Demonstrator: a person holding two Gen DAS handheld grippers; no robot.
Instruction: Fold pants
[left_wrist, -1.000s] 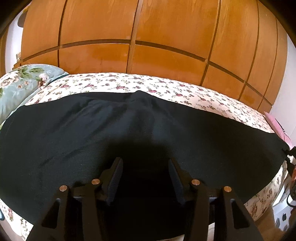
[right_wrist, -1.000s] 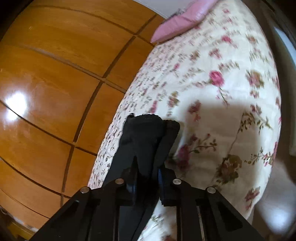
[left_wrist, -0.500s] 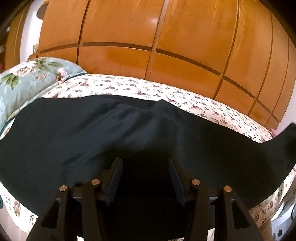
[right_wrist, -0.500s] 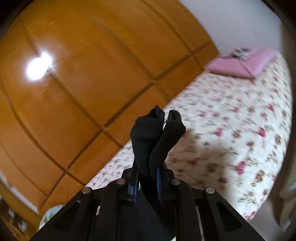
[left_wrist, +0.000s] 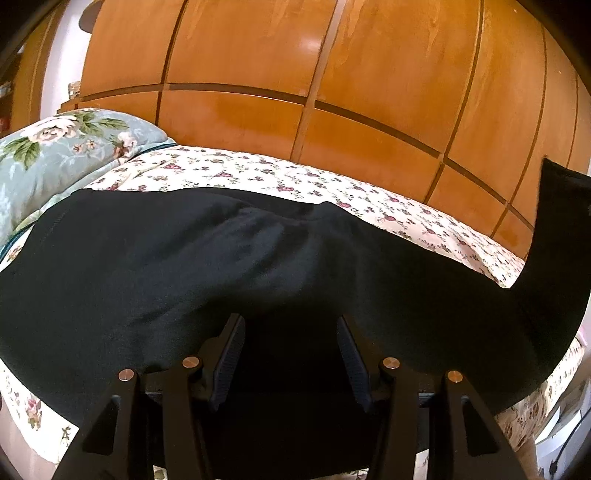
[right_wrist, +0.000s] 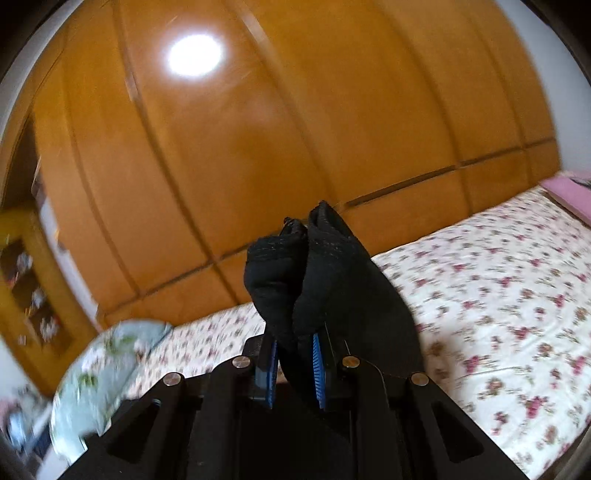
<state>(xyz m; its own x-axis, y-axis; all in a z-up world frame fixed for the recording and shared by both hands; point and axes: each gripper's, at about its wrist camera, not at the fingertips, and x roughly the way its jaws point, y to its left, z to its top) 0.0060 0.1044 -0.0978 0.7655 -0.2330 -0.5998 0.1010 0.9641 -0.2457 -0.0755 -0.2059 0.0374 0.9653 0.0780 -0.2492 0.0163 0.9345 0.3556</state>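
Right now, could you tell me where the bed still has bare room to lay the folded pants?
The floral sheet lies bare from the pink pillow toward the lifted pants. A narrow strip runs between them and the wooden wardrobe. The near side is crowded: pants cover it, beside the blue pillow.

1. A wall of glossy orange-brown wooden wardrobe panels (left_wrist: 332, 74), split by dark grooves, fills the back of the bedroom behind the bed.
2. A bright round reflection of a ceiling light (right_wrist: 194, 55) glares on the polished wood.
3. The bed (right_wrist: 498, 295) wears a cream sheet printed with small pink and maroon flowers.
4. A pale blue floral pillow (left_wrist: 55, 155) lies at one end of the bed, a pink pillow (right_wrist: 569, 192) at the other.
5. Blurred wooden shelves (right_wrist: 26, 288) with small items stand at the left beside the wardrobe; a strip of white wall (right_wrist: 561, 74) shows at the right.
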